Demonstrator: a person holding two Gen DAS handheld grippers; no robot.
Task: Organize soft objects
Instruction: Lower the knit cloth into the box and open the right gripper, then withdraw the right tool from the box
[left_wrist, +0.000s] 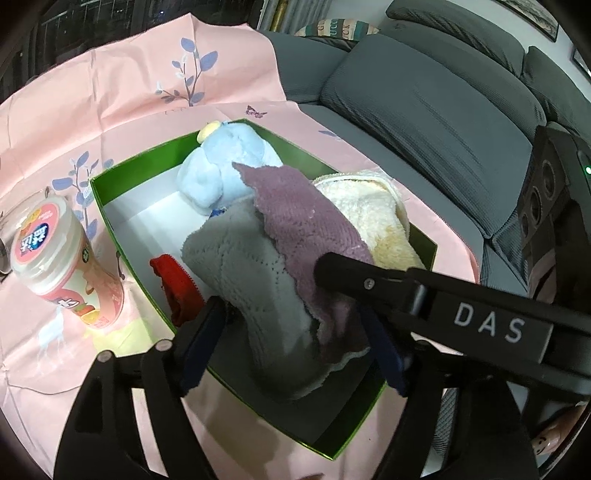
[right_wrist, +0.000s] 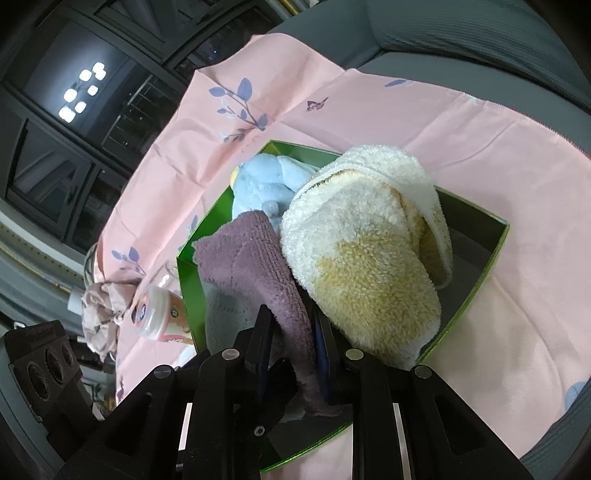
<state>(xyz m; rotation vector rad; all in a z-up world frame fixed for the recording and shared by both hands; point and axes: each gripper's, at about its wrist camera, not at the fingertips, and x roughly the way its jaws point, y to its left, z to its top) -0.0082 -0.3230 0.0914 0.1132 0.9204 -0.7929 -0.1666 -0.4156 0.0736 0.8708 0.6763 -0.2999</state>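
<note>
- Progress: the green box (left_wrist: 110, 206) on the pink floral cloth (left_wrist: 122, 96) already holds most of the soft items; judged late in the task, with the last cloth being settled.
- Left gripper (left_wrist: 291, 328): jaws stand apart around the grey cloth (left_wrist: 236, 266), pads not pressing it.
- Right gripper (right_wrist: 291, 350): closed on the mauve knitted cloth (right_wrist: 255, 266), which drapes over the grey one inside the box.
- Count in box: 1 blue plush toy (left_wrist: 221, 166), 1 cream fleece slipper (right_wrist: 369, 251), 1 grey cloth, 1 mauve cloth, 1 red fabric item (left_wrist: 173, 284); 5 soft items.
- Outside box: 1 pink-lidded plastic canister (left_wrist: 62, 254), a hard item, and 1 crumpled pinkish fabric (right_wrist: 99, 310), possibly left to stow.
</note>
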